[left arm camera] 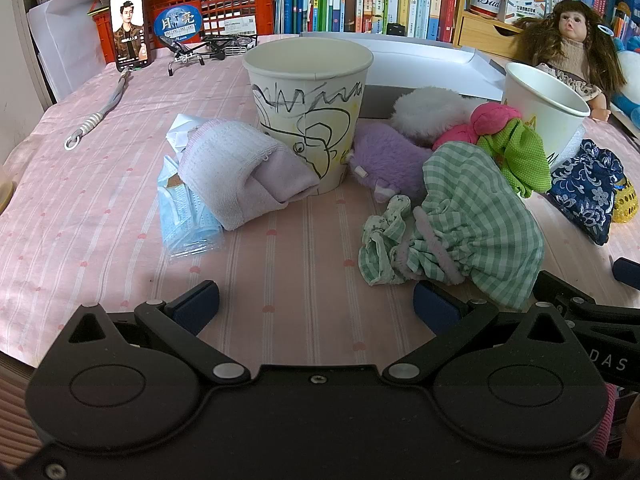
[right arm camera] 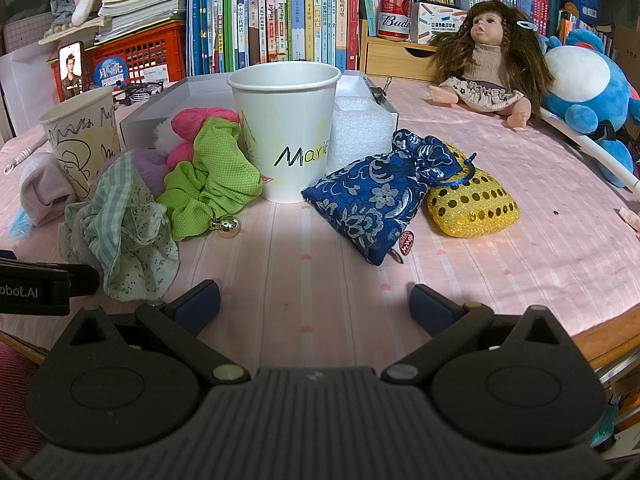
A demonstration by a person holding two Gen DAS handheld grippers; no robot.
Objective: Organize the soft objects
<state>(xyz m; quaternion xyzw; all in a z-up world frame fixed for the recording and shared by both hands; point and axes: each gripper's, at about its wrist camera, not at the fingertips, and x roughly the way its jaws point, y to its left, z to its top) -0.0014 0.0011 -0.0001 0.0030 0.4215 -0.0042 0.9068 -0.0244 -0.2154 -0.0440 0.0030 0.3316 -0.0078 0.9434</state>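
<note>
Two paper cups stand on the pink cloth: a scribbled cup and one marked "Marie". Soft items lie around them: a lilac sock, a purple plush, a white pompom, a pink scrunchie, a green scrunchie, a green checked cloth, a blue brocade pouch and a yellow sequin pouch. My left gripper is open near the checked cloth. My right gripper is open before the "Marie" cup.
A pack of blue face masks lies under the sock. A white box, foam block, doll, blue plush toy, phone, red crate and books stand behind. The table's edge runs at right.
</note>
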